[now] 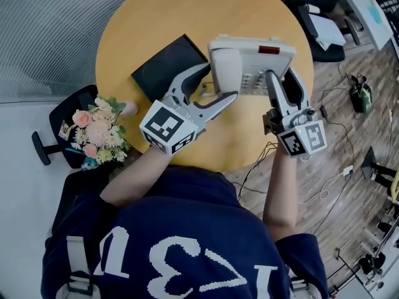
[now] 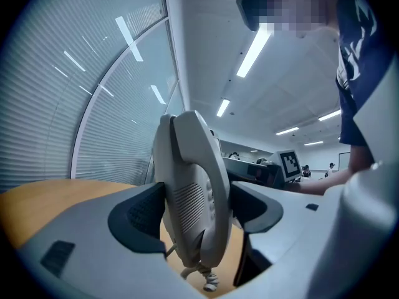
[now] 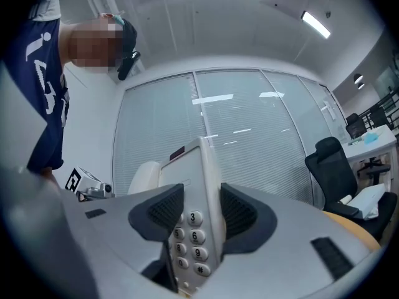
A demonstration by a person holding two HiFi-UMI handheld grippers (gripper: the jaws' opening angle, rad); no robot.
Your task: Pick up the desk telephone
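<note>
The pale grey desk telephone [image 1: 249,64] is held between both grippers above the round wooden table [image 1: 156,23]. My left gripper [image 1: 215,83] is shut on its left side, pads pressing the handset [image 2: 193,185] in its cradle; the coiled cord [image 2: 209,280] dangles below. My right gripper [image 1: 283,80] is shut on the phone's right edge. In the right gripper view the pads [image 3: 159,213] clamp the body beside the keypad [image 3: 190,238]. The left gripper [image 2: 196,213] and the right gripper [image 3: 201,213] both point level.
A black pad [image 1: 168,67] lies on the table left of the phone. A bouquet of flowers [image 1: 96,129] sits over a black chair [image 1: 62,126] at the table's left edge. Another black chair [image 1: 318,17] and cables [image 1: 330,114] are at the right.
</note>
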